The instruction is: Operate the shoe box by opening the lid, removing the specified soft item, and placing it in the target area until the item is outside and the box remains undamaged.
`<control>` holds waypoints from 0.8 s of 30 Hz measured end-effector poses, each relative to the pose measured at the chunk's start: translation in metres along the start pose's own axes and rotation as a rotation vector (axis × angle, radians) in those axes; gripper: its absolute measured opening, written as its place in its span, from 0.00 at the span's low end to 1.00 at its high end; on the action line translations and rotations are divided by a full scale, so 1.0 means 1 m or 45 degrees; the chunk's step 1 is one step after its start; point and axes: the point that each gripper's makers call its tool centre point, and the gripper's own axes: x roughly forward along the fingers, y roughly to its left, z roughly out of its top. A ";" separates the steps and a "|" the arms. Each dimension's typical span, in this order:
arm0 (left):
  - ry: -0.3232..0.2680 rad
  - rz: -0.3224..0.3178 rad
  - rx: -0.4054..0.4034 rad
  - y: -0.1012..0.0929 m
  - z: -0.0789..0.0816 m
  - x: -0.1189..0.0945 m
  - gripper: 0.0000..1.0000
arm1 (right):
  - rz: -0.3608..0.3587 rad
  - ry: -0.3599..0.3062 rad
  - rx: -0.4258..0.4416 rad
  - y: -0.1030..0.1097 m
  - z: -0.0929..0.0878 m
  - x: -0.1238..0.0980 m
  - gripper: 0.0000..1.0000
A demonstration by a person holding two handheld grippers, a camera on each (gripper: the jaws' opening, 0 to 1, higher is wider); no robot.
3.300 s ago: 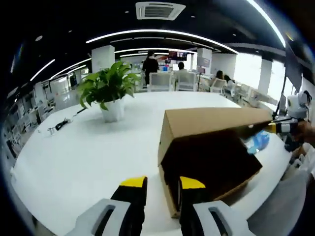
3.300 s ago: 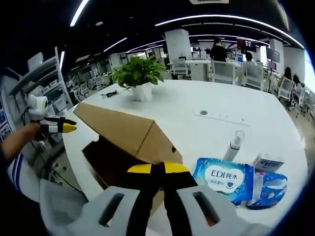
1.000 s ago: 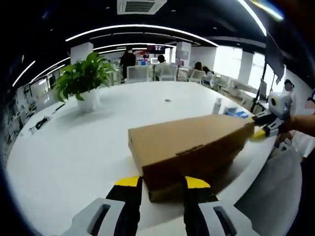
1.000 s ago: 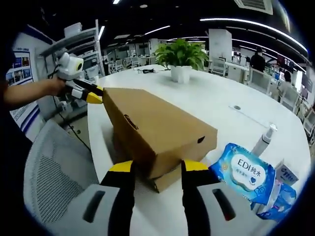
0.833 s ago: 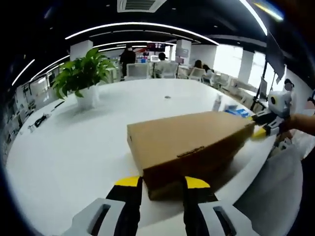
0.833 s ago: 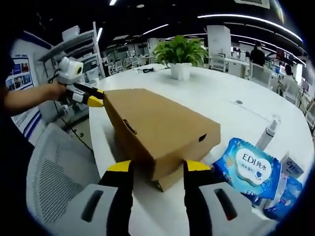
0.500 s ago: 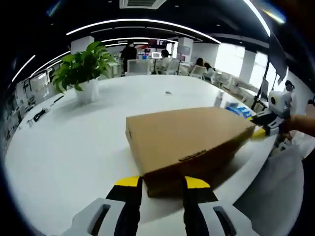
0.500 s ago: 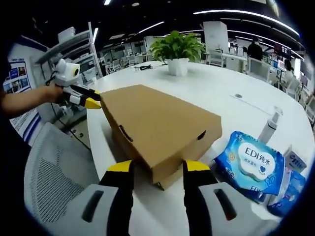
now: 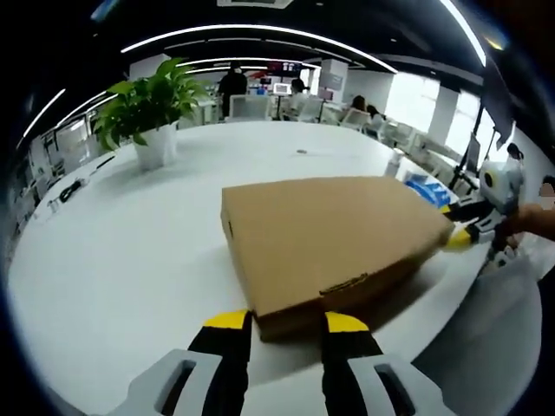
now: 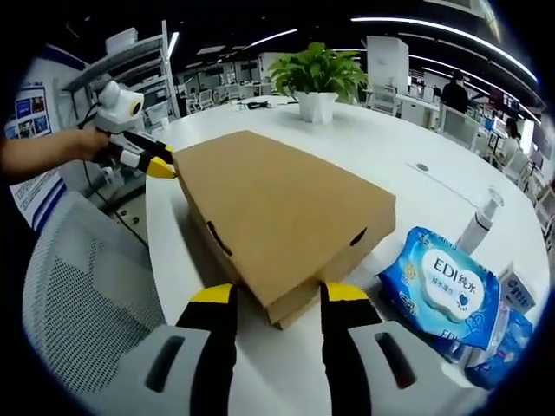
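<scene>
Left gripper view: the left gripper (image 9: 287, 321) is rising from the bottom edge with its two yellow-tipped jaws standing apart, and nothing is sitting between them. Straight ahead of the tips, the near corner of the brown cardboard shoe box (image 9: 334, 238) is lying on the white table (image 9: 121, 260), its lid resting down flat; the jaw tips are just beside that corner, and whether they are touching it cannot be told. Beyond the box to the right, the right gripper (image 9: 460, 236) is coming in with its yellow tips at the box's far end, held by a person's hand (image 9: 531, 222). Far ahead and to the left, a potted plant (image 9: 153, 113) is standing on the table, well apart from the box. A blue packet (image 9: 428, 189) is peeking out past the box's far right edge.

Right gripper view: the right gripper (image 10: 279, 295) is showing its jaws parted and holding nothing, with the box's corner just in front of the tips. The box is stretching away ahead and to the left, lid down. At its far left end, the left gripper (image 10: 154, 165) is pointing its yellow tips at the box edge. Just to the right of the jaws, a blue wet-wipes pack (image 10: 440, 286) is lying on the table near the box, with a white spray bottle (image 10: 480, 223) beyond it. The plant is standing far ahead.
</scene>
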 end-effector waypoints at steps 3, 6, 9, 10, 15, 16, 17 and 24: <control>0.024 0.009 0.015 -0.001 0.001 0.001 0.31 | -0.007 0.010 -0.014 0.000 -0.001 0.001 0.34; 0.041 0.009 0.014 0.001 -0.002 0.003 0.31 | -0.014 0.014 -0.027 -0.002 -0.002 0.002 0.34; 0.041 0.010 0.009 -0.001 -0.002 0.005 0.31 | -0.016 0.014 -0.032 -0.004 -0.002 0.003 0.34; 0.039 0.012 0.008 -0.001 -0.002 0.006 0.31 | -0.019 0.013 -0.033 -0.004 -0.002 0.002 0.34; 0.039 0.007 0.009 0.003 0.002 0.012 0.32 | -0.029 0.010 -0.030 -0.009 0.001 0.005 0.34; 0.040 0.002 0.007 0.003 0.003 0.013 0.32 | -0.031 0.009 -0.029 -0.010 0.002 0.005 0.34; 0.041 0.001 0.004 0.004 0.004 0.014 0.31 | -0.031 0.009 -0.028 -0.011 0.002 0.005 0.34; 0.050 -0.007 0.013 0.008 0.013 0.025 0.32 | -0.046 0.014 -0.025 -0.023 0.009 0.011 0.34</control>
